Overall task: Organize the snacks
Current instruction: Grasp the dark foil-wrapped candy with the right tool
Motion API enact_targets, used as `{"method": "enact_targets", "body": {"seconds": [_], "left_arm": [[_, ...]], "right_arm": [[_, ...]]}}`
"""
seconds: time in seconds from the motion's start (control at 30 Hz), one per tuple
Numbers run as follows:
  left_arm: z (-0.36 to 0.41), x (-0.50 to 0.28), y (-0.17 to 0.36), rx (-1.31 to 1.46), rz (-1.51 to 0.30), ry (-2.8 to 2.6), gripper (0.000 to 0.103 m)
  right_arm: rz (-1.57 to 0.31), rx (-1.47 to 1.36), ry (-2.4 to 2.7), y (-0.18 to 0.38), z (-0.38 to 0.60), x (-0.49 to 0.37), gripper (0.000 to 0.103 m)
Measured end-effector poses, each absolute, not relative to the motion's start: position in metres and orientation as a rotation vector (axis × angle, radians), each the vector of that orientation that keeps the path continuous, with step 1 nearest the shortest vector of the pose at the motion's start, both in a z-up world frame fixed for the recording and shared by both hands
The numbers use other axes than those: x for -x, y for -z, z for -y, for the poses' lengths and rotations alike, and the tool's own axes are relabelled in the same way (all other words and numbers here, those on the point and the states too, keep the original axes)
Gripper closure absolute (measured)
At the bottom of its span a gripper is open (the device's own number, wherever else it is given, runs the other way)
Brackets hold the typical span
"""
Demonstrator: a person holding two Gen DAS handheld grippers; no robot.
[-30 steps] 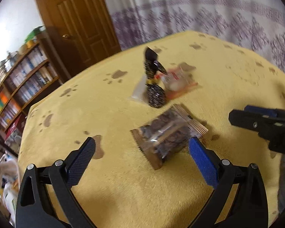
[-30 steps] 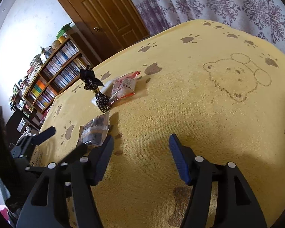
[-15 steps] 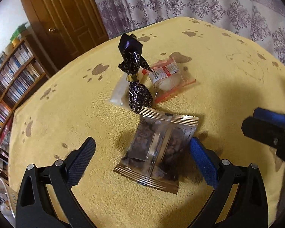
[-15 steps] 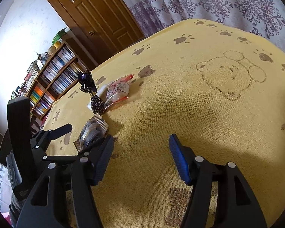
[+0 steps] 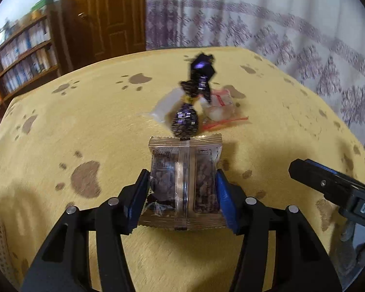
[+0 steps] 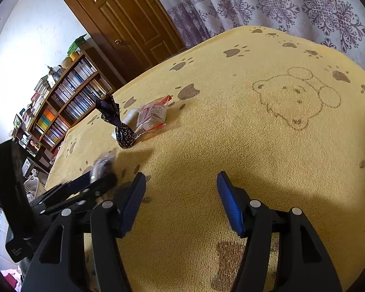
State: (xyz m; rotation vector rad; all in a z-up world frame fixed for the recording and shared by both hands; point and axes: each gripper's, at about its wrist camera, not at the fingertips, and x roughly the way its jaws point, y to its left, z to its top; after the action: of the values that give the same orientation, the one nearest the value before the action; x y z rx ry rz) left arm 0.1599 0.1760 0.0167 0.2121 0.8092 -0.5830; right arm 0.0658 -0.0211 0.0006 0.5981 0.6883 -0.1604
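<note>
The left hand-held gripper (image 5: 182,194) has its two blue pads pressed on both sides of a clear snack packet (image 5: 185,182) full of brown bits, so it is grasping the packet. The packet sits near the front of the yellow blanket (image 5: 85,126) with paw prints that covers the surface. Just behind the packet stands a dark foil-wrapped candy (image 5: 185,121) with a twisted top. Behind that, to the right, lies a red-and-white snack bag (image 5: 221,109), and a small white packet (image 5: 165,107) lies to the left. The right hand-held gripper (image 6: 181,199) is released, with its pads wide apart and nothing between them, over the bare blanket. A bookshelf (image 6: 60,107) and a brown door (image 6: 129,24) are far behind.
</note>
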Motion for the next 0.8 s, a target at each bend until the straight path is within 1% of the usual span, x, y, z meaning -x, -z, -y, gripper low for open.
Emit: {"method": "enact_targets", "body": {"seconds": [0.27, 0.4, 0.57, 0.8], "left_arm": [[-0.216, -0.152, -0.036, -0.129, -0.755, 0.472, 0.047], [-0.231, -0.143, -0.043, -0.153, -0.719, 0.39, 0.047], [-0.251, -0.136, -0.056, -0.125, -0.681, 0.354, 0.047], [-0.268, -0.133, -0.066, -0.068, -0.672, 0.343, 0.047]], "right_arm": [[-0.69, -0.565, 0.144, -0.001, 0.016, -0.067, 0.042], [-0.709, -0.522, 0.113, -0.002, 0.008, -0.073, 0.042], [-0.77, -0.448, 0.034, -0.005, -0.005, -0.098, 0.042], [-0.755, -0.351, -0.014, -0.028, -0.027, -0.138, 0.043]]}}
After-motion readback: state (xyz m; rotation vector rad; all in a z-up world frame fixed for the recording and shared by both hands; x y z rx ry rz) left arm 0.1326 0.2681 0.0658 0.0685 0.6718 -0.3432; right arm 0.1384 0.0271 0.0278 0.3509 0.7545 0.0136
